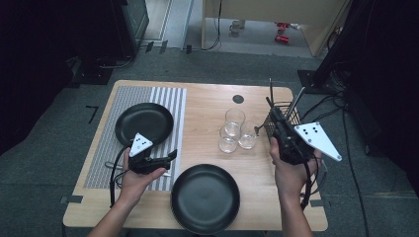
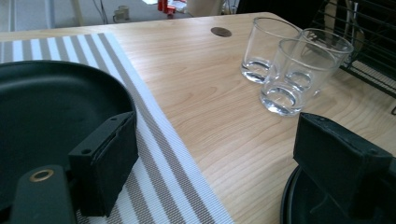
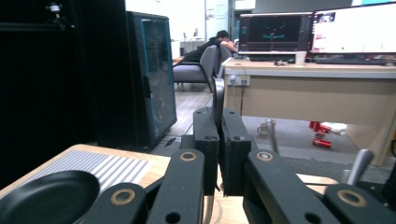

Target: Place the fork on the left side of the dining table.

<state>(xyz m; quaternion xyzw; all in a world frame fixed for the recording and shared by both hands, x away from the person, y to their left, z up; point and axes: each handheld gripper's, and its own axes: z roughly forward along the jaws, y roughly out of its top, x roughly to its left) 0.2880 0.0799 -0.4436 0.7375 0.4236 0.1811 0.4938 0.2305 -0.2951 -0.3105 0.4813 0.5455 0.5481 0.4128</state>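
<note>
Gripping a thin metal utensil (image 3: 217,100) | right gripper (image 3: 219,154) jaws clamped | left gripper (image 2: 210,158) jaws apart

On the table (image 1: 202,98), a striped mat (image 1: 163,98) lies at frame left with one plate (image 1: 143,122) on it. A second plate (image 1: 205,197) sits at lower centre. Three glasses (image 1: 236,131) cluster at centre right, just left of a wire basket (image 1: 286,116) holding utensils.

Pale wood table (image 1: 207,103) (smooth), matt black plates (image 1: 205,197), clear glasses (image 1: 234,120), woven striped mat (image 1: 101,148)
</note>
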